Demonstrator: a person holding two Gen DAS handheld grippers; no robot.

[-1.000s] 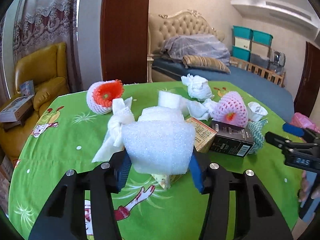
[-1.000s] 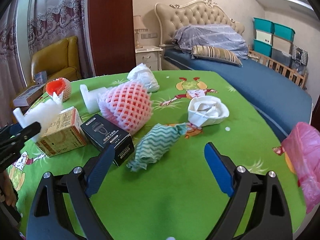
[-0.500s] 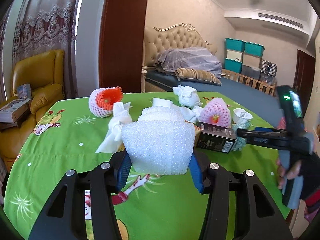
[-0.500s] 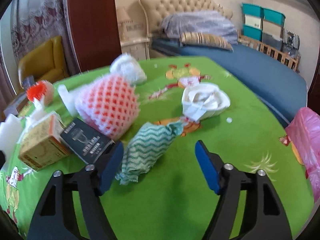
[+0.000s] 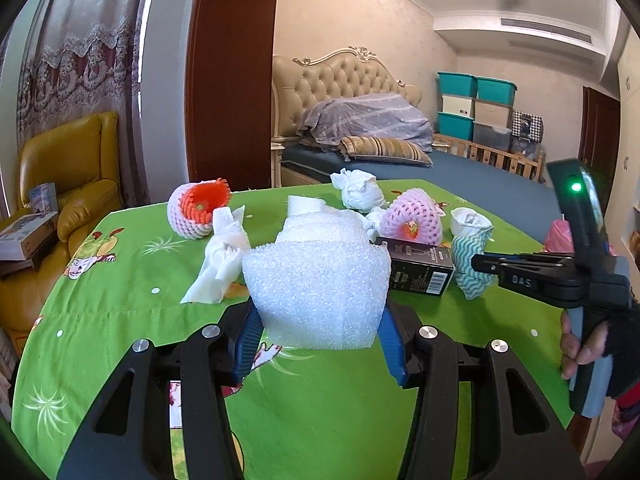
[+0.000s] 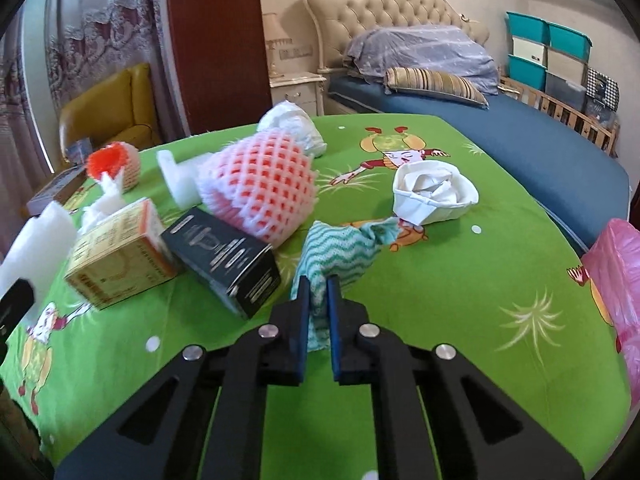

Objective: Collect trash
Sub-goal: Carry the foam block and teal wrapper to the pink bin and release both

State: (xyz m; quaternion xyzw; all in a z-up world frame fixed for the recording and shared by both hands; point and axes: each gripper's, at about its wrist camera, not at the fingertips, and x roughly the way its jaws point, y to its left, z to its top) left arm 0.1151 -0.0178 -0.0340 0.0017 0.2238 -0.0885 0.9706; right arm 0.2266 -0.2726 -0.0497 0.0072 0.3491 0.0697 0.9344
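A bedroom is seen behind a tabletop (image 6: 460, 292) spread with a glossy green cartoon cloth; a tufted bed (image 6: 500, 120) stands beyond it. At the left, the left claw (image 5: 320, 332) is clamped on a white foam block (image 5: 316, 284), grainy and squashy, held above the cloth. Further right, a yellow carton (image 6: 120, 256) and a black box (image 6: 224, 260), both stiff card with sharp edges, are lain side by side, touching a pink foam net (image 6: 260, 184) of soft open mesh. Right of the box, the right claw (image 6: 318, 296) has just been closing, and its jaws are now pinched on the near end of a teal wavy-striped rag (image 6: 340, 256), limp and crumpled. The rag is thus judged ready to be lifted away, though it is not yet raised. A crushed paper cup (image 6: 436, 192) is left further right, and a pink bag (image 6: 616, 272) hangs at the tabletop's right edge.
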